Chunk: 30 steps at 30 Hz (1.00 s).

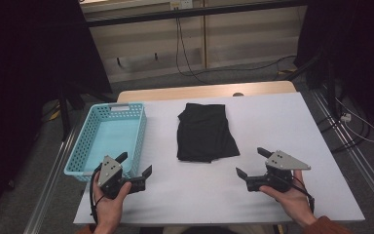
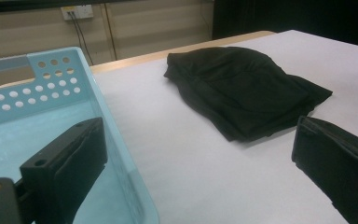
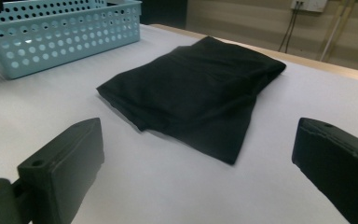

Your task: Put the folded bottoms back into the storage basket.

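Note:
A folded black cloth point(image 1: 206, 133) lies flat in the middle of the white table point(image 1: 272, 122); it also appears as the black cloth point(image 2: 247, 88) and the black cloth point(image 3: 196, 88) in the two gripper views. A light blue perforated basket point(image 1: 108, 136) stands empty at the left. My left gripper point(image 1: 135, 165) is open near the basket's front right corner, one jaw over the basket point(image 2: 37, 121). My right gripper point(image 1: 252, 162) is open, low over the table to the right front of the cloth. Neither holds anything.
The table's wooden far edge point(image 1: 204, 91) shows behind the white cover. Cables point(image 1: 185, 58) trail over the floor beyond it. Metal rails point(image 1: 350, 146) run along the floor on the right. The blue basket point(image 3: 60, 32) stands left of the cloth in the right gripper view.

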{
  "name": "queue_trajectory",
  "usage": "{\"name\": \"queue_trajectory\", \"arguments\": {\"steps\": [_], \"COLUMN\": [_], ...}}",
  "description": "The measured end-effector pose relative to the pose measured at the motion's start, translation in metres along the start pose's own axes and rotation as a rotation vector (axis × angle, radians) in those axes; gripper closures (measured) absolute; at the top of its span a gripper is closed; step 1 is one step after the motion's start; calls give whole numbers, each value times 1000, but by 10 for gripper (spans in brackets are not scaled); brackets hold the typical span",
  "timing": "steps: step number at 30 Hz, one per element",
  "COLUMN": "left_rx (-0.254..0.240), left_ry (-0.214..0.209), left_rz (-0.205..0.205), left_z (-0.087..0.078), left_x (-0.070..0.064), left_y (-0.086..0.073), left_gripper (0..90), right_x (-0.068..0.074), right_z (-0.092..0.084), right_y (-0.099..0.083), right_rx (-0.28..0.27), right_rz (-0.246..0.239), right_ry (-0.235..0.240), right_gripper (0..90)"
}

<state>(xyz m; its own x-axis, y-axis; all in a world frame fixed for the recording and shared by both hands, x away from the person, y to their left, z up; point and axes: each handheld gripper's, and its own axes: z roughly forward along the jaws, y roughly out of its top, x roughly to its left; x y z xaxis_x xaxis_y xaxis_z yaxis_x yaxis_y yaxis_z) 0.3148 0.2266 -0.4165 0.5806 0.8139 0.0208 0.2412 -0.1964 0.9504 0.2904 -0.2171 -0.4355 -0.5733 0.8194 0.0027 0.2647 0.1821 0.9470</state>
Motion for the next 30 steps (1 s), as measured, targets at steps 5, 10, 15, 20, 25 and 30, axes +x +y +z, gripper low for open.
{"name": "queue_trajectory", "arguments": {"steps": [5, 10, 15, 20, 25, 30], "left_rx": [6, 8, 7, 10, 10, 10], "left_ry": [4, 6, 4, 1, -1, -3], "left_rz": [-4, 1, -2, -1, -1, 0], "left_z": [2, 2, 2, 2, 2, 2], "left_x": [1, 1, 1, 1, 0, 0], "left_y": [0, 0, 0, 0, 0, -1], "left_gripper": [35, 35, 35, 35, 35, 35], "right_x": [2, 2, 4, 5, 6, 6], "right_z": [12, 27, 38, 45, 52, 61], "right_y": [5, 4, 11, 19, 28, 34], "right_rx": [28, 84, 121, 172, 244, 283], "right_rz": [-12, -5, 8, 3, -44, -80], "right_ry": [37, 60, 95, 126, 153, 157], "right_gripper": [26, 36, 39, 36, 30, 30]}}
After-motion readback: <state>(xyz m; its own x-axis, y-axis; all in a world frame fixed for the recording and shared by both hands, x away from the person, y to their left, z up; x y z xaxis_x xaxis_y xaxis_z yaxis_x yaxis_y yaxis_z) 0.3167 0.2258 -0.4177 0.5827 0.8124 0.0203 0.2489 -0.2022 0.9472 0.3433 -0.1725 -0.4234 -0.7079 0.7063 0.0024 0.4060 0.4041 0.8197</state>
